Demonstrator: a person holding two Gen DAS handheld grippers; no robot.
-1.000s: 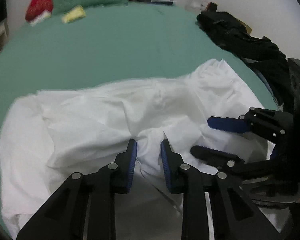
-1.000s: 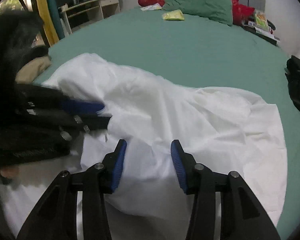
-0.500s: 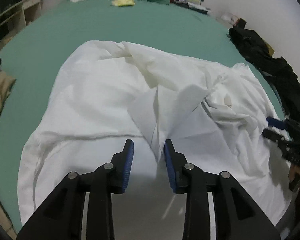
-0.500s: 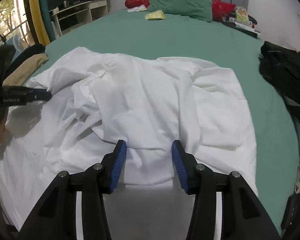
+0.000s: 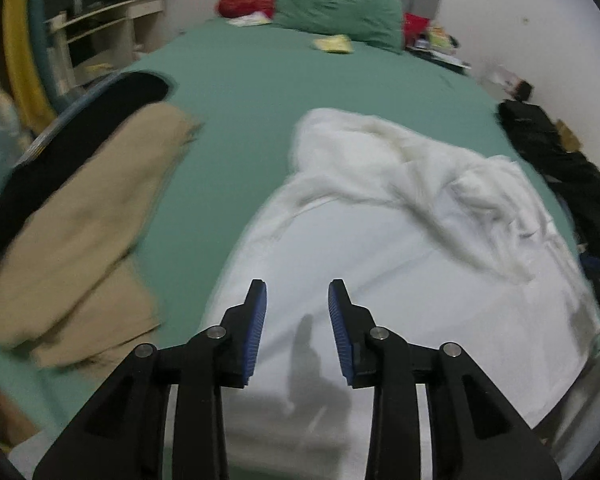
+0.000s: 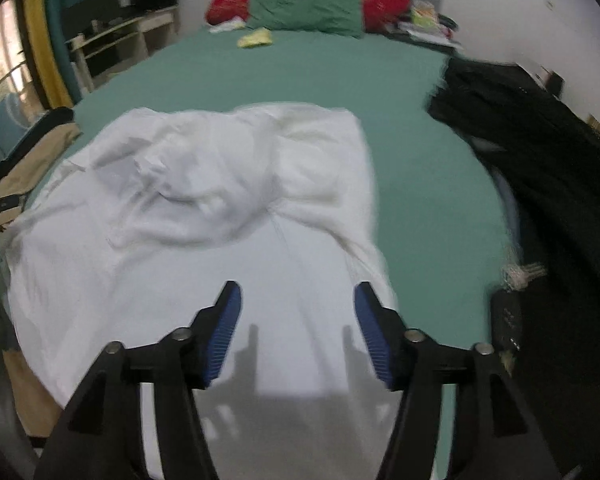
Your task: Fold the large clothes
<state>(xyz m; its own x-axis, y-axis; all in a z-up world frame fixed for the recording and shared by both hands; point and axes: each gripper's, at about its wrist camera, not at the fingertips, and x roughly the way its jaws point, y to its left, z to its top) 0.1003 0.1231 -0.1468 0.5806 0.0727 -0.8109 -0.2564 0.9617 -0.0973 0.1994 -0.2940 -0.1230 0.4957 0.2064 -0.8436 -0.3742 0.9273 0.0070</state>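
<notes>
— Both grippers are empty now. My left gripper (image 5: 297,300) has just been opening, pads apart with only bare cloth showing in the gap; my right gripper (image 6: 298,304) has spread wider in the same moment, nothing between its pads either.

— So you let go of the white garment (image 5: 400,248)?

— Yes. A second ago both sets of fingers were low in the fabric near the middle; now they hang above its near edge, their shadows falling on the flat part just ahead of the tips. Beyond that flat stretch the cloth is bunched into a ridge, lying on the green bed (image 5: 260,92).

— Is the fold good?

— I'd judge one fold is laid but rough; the frames are smeared with motion, so I can't say how clean the edges sit. The ridge probably needs smoothing before the next fold.

— Anything close by?

— Off to the left of my left gripper, a tan garment (image 5: 80,240); to the right of my right one, dark clothes (image 6: 540,152), both clear of the white piece.
</notes>
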